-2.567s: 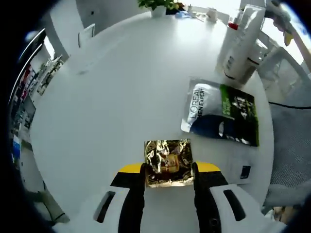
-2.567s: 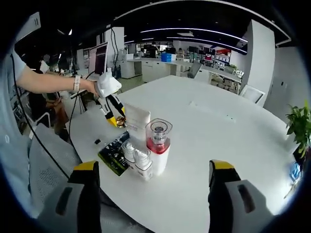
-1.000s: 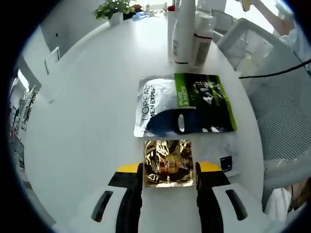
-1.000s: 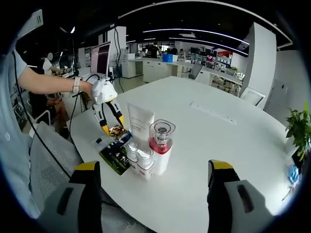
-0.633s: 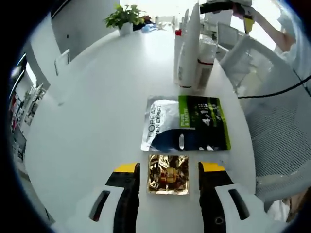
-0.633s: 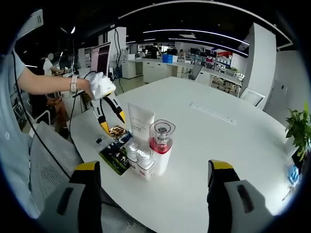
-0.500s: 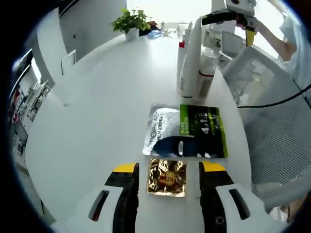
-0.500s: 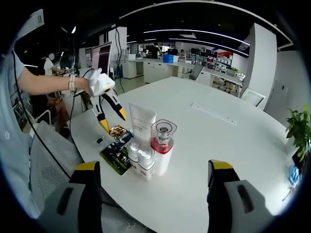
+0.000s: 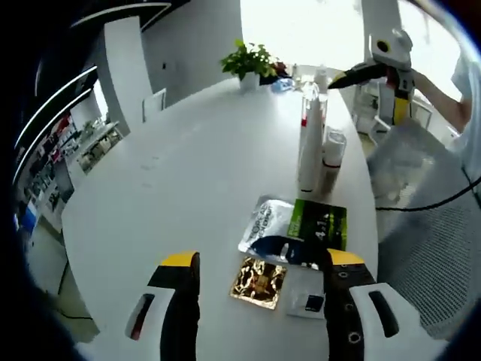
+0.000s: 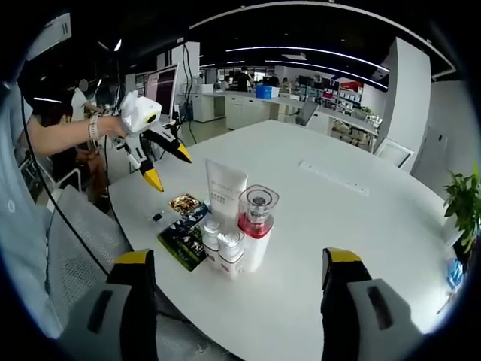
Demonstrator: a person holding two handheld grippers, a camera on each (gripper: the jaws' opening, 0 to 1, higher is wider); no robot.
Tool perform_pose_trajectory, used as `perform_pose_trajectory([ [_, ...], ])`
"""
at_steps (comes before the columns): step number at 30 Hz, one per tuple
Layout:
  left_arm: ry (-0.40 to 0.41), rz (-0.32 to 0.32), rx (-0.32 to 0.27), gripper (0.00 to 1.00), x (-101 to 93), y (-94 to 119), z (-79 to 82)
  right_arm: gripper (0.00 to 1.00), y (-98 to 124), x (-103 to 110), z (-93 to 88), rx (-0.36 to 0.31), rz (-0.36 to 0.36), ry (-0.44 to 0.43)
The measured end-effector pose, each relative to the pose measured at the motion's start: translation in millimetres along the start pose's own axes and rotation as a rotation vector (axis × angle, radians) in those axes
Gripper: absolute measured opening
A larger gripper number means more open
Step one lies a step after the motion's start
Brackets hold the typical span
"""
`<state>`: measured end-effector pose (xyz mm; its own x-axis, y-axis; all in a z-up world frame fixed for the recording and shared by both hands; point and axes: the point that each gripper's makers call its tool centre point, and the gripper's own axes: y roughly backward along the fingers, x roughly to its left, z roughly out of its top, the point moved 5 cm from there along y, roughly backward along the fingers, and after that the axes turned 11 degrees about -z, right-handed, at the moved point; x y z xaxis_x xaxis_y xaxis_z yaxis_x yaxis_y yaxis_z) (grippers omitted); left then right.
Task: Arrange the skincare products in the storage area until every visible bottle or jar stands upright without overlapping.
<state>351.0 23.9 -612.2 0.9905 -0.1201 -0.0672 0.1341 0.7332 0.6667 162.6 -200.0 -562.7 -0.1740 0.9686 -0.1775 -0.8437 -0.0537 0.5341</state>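
Left gripper (image 9: 259, 267): held above the table (image 9: 180, 180) with jaws spread wide and nothing between them; in the right gripper view it (image 10: 167, 167) is seen raised over the table's near edge, held by a hand (image 10: 113, 126).
Right gripper (image 10: 239, 267): jaws spread wide, nothing held, kept clear of the table; in the left gripper view it (image 9: 379, 69) is seen beyond the bottles.
Gold sachet (image 9: 258, 282): lies flat on the table, between the left jaws in the picture but below them; also seen in the right gripper view (image 10: 184, 204).
Green sachet (image 9: 297, 230): lies flat just beyond the gold sachet, touching or nearly touching it; also seen at (image 10: 183, 238).
Small packet (image 9: 307, 293): white with a dark square, flat beside the gold sachet.
White tube (image 10: 223, 191): stands upright beside the pump bottle; also seen at (image 9: 309, 154).
Pump bottle (image 10: 257, 226): red and white with a clear cap, upright.
Two small bottles (image 10: 222, 248): upright, close together, in front of the pump bottle and next to the green sachet.
Plant (image 9: 252, 60): stands at the table's far edge.
Chair (image 9: 436, 248): mesh, beside the table.
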Motion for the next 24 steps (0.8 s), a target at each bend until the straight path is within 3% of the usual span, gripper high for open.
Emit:
perform_pose_trajectory([
  [5,0.049,0.076,-0.065,0.78,-10.2,15.9,6.4,0.92,-0.2,1.5,-0.7,0.000,0.003,0.001],
  [12,0.097,0.181,-0.131,0.84,-30.1,39.6,12.4,0.93,1.6,5.1,-2.6,0.001,0.011,0.002],
  [24,0.141,0.271,-0.184,0.96,-52.9,54.3,12.4,0.96,-0.6,9.6,-3.2,0.000,0.021,0.011],
])
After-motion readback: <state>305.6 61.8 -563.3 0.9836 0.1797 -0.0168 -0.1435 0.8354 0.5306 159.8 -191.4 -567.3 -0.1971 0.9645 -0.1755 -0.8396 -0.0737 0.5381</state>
